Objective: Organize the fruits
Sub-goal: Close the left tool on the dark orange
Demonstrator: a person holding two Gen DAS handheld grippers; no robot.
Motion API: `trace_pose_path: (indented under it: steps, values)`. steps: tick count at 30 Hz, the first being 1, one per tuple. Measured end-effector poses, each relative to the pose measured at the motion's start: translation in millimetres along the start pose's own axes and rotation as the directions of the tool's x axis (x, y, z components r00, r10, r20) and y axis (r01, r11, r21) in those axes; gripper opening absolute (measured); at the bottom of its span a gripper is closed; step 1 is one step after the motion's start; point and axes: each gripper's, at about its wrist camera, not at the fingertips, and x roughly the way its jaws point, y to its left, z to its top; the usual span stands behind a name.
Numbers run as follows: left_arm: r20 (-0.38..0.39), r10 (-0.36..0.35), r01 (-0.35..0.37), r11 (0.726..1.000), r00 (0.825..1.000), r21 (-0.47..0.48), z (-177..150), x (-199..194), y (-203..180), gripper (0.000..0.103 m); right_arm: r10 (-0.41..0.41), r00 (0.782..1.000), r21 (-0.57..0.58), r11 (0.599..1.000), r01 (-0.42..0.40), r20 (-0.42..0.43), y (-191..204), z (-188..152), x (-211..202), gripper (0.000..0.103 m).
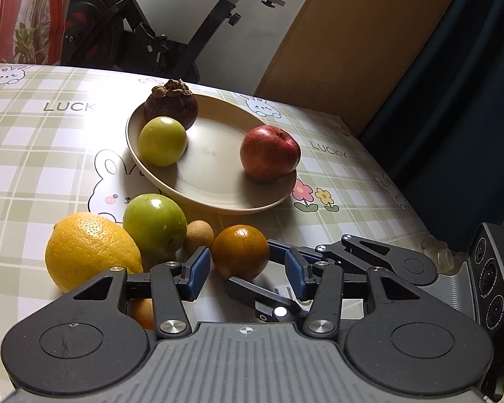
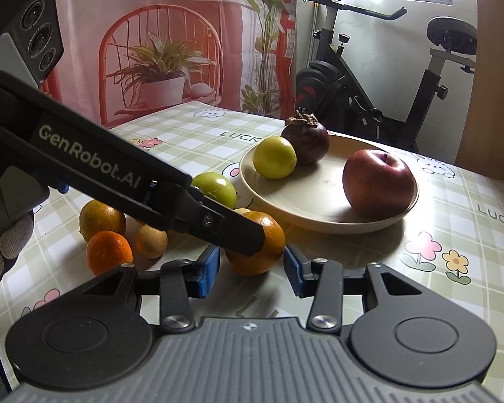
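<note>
Left wrist view: my left fingers [image 1: 247,273] are spread wide, the orange [image 1: 240,251] low in the frame's middle between the blue pads, whether touching I cannot tell.
Plate [image 1: 218,188]: above centre on the counter [image 1: 33,154], holding the apple [image 1: 269,152], a green fruit [image 1: 162,141] and a mangosteen [image 1: 170,102].
Right wrist view: my right fingers [image 2: 252,270] are spread too, around that same orange [image 2: 265,252] at lower centre; the other gripper's arm crosses from the upper left.

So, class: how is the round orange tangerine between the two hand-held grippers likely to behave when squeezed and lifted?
The round orange tangerine is ball-shaped and sits on the smooth checked tablecloth, so a nudge would probably roll it. Its glossy peel may slip a little against the blue pads. It looks firm, so it should keep its shape.
</note>
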Motion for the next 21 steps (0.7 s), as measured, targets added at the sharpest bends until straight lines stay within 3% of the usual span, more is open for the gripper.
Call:
trace_pose_path:
  steps: [21]
  values:
    - [-0.001, -0.027, 0.027, 1.0, 1.0, 0.013, 2.7, 10.4, -2.3, 0.05, 0.002, 1.0, 0.045, 0.999, -0.001, -0.02, -5.9, 1.9, 4.6, 0.046]
